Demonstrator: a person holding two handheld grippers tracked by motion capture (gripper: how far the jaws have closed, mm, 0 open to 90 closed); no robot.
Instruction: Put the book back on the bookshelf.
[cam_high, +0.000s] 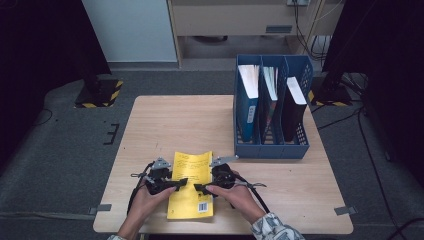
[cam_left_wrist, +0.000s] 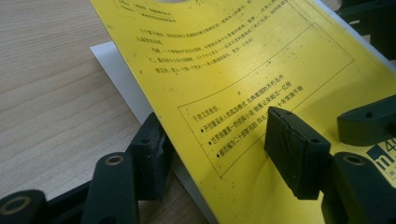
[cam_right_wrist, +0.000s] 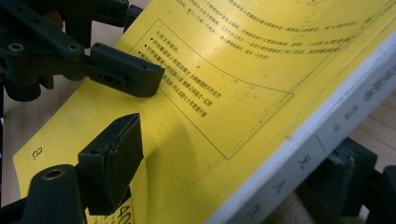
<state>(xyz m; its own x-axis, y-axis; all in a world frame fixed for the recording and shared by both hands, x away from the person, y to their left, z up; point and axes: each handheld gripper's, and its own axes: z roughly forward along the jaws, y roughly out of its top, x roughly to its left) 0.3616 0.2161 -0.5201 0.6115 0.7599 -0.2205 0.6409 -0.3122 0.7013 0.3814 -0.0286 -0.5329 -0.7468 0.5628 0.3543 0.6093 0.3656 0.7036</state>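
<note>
Near edge of the wooden table (cam_high: 150, 125): my left gripper (cam_high: 172, 186) straddles the glossy yellow book's (cam_high: 191, 185) left edge, my right gripper (cam_high: 205, 189) its white spine, neither visibly clamped. Bare woodgrain lies beyond; ribbed blue file rack (cam_high: 270, 147) far right.

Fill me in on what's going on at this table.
A person works a yellow book at the near edge of the wooden table with two handheld grippers. The left gripper straddles the book's left edge, one jaw above the cover and one beneath; the right gripper does likewise at the spine side. A blue file rack holding three books stands farther back on the right.
</note>
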